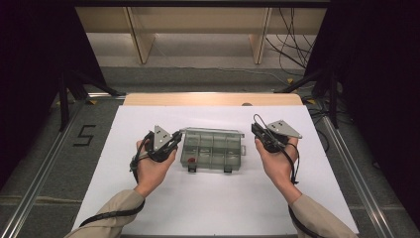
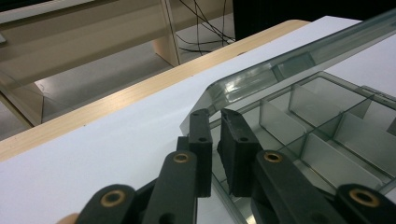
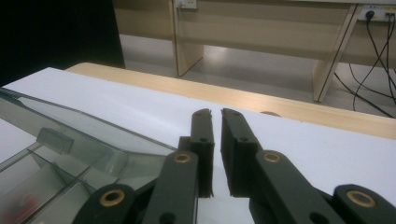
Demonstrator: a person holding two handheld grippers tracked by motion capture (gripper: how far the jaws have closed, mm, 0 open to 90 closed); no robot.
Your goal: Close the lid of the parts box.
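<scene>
Clear smoky-grey plastic makes up the shallow compartment organiser box, which sits in the middle of the white table cover, its hinged lid raised part-way and two dark latches hanging at the near edge. In the left gripper view the left gripper has its jaws nearly together, a thin slit between them, right at the lid's corner; I cannot tell whether the pads pinch the plastic. The right gripper, just beside the box's other end, has its jaws almost closed on nothing, the lid edge off to its side. The likely trouble: the lid could slip and drop shut, since thin slick plastic gives little purchase at a corner; a lift from one end alone could also twist the lid or skid the light box across the cover. A small red item lies in a near-left compartment and could jump out if the box jolts.
</scene>
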